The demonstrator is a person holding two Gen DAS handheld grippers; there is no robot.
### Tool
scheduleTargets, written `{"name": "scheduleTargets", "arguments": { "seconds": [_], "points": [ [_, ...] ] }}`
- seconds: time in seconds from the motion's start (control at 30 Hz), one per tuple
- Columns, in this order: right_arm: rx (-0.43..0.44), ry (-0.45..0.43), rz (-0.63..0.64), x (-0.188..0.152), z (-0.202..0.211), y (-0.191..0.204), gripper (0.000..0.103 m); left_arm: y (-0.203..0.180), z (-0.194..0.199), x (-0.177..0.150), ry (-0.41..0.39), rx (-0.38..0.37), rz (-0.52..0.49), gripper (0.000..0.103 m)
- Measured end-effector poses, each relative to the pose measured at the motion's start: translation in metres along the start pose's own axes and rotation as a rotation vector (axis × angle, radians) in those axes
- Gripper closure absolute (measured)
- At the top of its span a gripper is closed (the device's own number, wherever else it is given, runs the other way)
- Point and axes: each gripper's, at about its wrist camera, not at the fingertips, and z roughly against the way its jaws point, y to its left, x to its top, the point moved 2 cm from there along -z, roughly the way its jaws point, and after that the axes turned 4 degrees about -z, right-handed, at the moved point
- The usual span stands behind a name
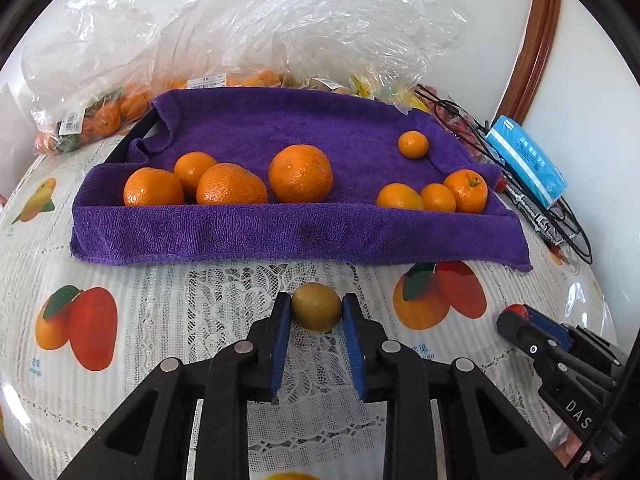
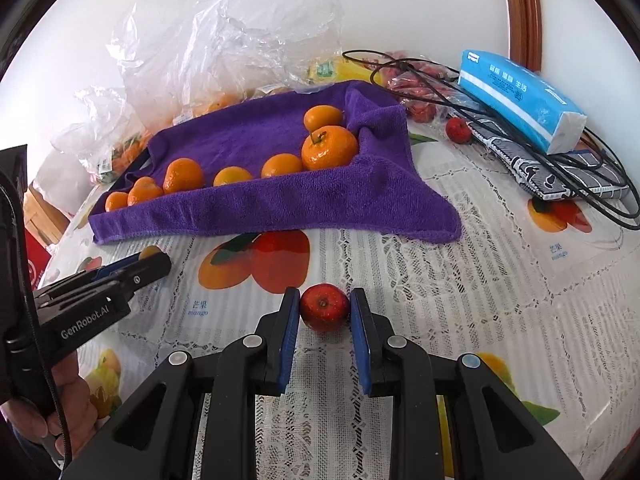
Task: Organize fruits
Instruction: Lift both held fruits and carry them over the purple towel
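Note:
My left gripper (image 1: 316,313) is shut on a small yellow-green fruit (image 1: 316,307) that rests on the fruit-print tablecloth (image 1: 224,300), in front of the purple towel. The purple towel (image 1: 280,232) lines a shallow tray. Several large oranges (image 1: 300,174) lie at its left and several small ones (image 1: 438,198) at its right. My right gripper (image 2: 325,309) is shut on a small red fruit (image 2: 324,307), also down on the cloth. In the left wrist view the right gripper (image 1: 514,318) shows at the right edge. In the right wrist view the left gripper (image 2: 158,262) shows at the left, held by a hand (image 2: 68,400).
Clear plastic bags (image 1: 260,32) with more fruit stand behind the tray. At the right lie a blue tissue pack (image 2: 520,100), black cables (image 2: 480,108), a patterned folded item (image 2: 552,176), a bag of red fruit (image 2: 416,92) and one loose red fruit (image 2: 459,130).

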Motion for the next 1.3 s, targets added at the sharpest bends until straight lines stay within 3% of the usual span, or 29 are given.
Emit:
{"name": "scheduleTargets", "arguments": {
  "seconds": [0.67,0.93,1.0,1.3],
  "points": [
    [0.086,0.0,-0.029,0.001,0.0,-0.006,0.078,0.0,0.012,0.002,-0.049,-0.025,-0.002,0.078],
    [0.058,-0.038,-0.023,0.003,0.008,-0.003,0.078,0.011,0.027,0.004,-0.071,-0.025,0.021,0.078],
    [0.061,-0.04,-0.018,0.006,0.013,0.002,0.078,0.017,0.033,0.005,-0.075,-0.043,0.04,0.078],
    [0.056,-0.144,0.048,0.055,0.038,0.04,0.078,0.039,0.061,0.034,-0.142,0.004,0.053,0.078]
  ]
}}
